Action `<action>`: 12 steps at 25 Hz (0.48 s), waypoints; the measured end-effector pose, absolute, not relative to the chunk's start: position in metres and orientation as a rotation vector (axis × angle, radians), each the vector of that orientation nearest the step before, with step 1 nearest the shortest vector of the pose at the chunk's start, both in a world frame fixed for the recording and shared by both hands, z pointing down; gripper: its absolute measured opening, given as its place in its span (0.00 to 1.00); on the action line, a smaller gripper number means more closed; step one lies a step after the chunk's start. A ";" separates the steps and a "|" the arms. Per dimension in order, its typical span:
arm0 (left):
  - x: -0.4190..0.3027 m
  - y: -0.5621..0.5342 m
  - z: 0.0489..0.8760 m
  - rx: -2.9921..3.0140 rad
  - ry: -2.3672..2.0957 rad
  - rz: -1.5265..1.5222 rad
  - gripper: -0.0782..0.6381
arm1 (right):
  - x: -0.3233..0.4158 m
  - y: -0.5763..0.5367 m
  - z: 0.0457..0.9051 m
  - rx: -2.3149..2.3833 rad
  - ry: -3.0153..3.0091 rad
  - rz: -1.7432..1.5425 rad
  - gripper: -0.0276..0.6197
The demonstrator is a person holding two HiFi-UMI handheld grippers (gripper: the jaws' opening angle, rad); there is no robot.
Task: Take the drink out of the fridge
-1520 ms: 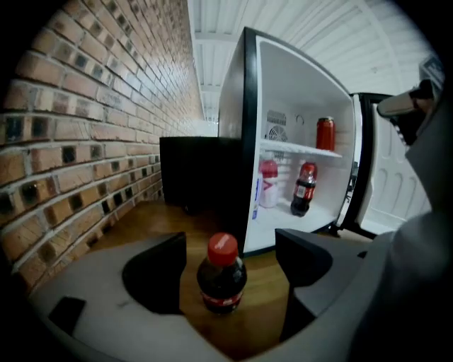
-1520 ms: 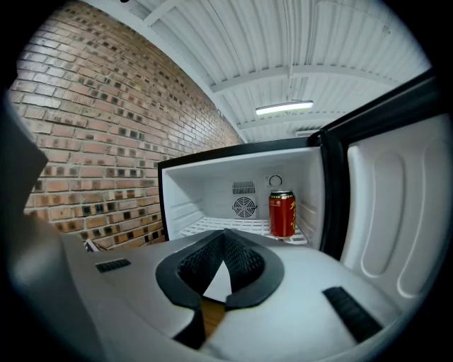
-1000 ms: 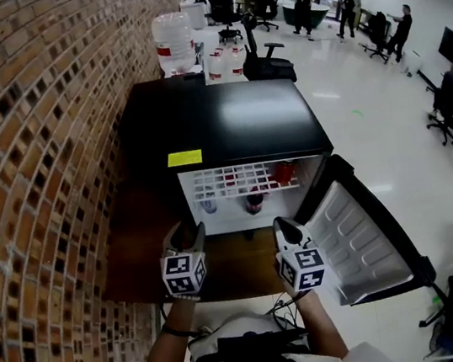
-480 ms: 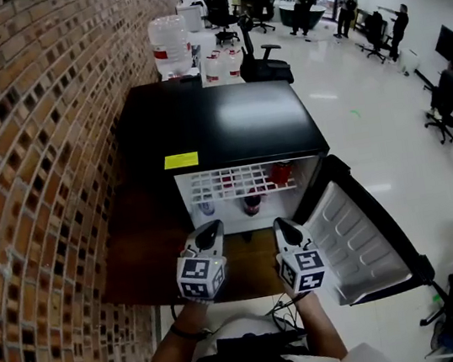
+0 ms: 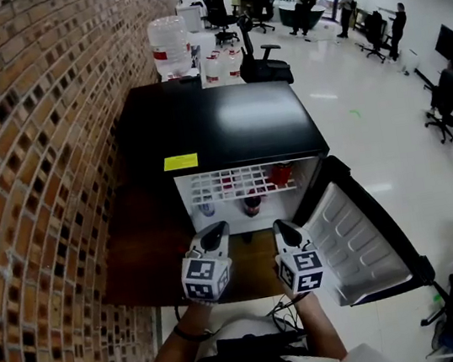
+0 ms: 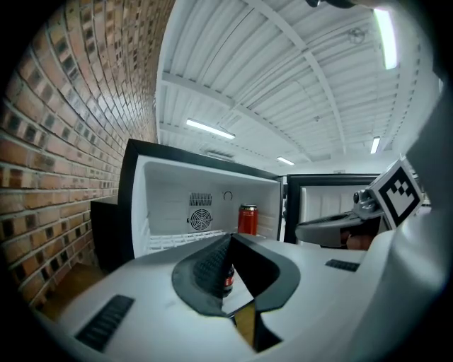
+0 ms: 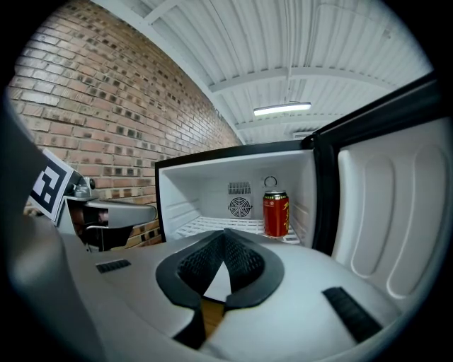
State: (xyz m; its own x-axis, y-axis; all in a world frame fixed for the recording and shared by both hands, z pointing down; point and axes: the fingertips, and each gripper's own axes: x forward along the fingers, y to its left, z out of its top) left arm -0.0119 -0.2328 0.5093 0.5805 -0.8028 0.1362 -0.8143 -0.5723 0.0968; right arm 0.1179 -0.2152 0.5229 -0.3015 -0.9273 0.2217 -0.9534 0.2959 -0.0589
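Fridge: a small black fridge (image 5: 226, 125) stands against the brick wall (image 5: 28, 165) at the left of the scene, with a yellow sticker (image 5: 180, 162) on the near left edge of its top.
Door: the door (image 5: 364, 239) is swung fully open to the right, its white moulded inner panel facing up and left.
Interior: white walls and a white wire shelf (image 5: 244, 183) across the upper part. A round fan grille (image 7: 239, 206) sits in the far wall.
Drink, can: a red can (image 7: 276, 213) stands upright on the wire shelf at the far right corner, close to the right wall, untouched by either tool.
Drink, bottle: a dark bottle (image 5: 252, 204) with a red label stands on the lower level, near the middle. It is also untouched.
Other contents: a small pale item at lower left, too small to identify.
Left tool: the left tool (image 5: 215, 233) is clenched, its pads meeting at the tips with nothing gripped. It is held just outside the fridge opening, pointing in, and is well apart from the can.
Right tool: the right tool (image 5: 283, 228) is clenched too, tips together and empty. It is held beside the left tool, just left of the open door, aimed into the fridge with the can ahead and to its right.
Operator: both forearms reach forward from the near edge of the head view.
Surroundings: a large water jug (image 5: 172, 44) stands beyond the fridge, with an office chair (image 5: 265, 59) to its right. Several persons stand far off in the open office.
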 end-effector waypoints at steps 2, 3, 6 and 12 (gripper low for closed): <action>-0.011 -0.233 0.508 2.662 -1.368 0.118 0.11 | 0.119 -0.215 0.523 1.764 -2.407 0.271 0.05; -0.011 -0.233 0.508 2.665 -1.369 0.119 0.11 | 0.119 -0.216 0.523 1.764 -2.407 0.270 0.05; -0.011 -0.235 0.508 2.666 -1.367 0.120 0.11 | 0.119 -0.216 0.523 1.764 -2.406 0.268 0.05; -0.012 -0.235 0.512 2.670 -1.359 0.114 0.11 | 0.118 -0.218 0.528 1.767 -2.401 0.262 0.05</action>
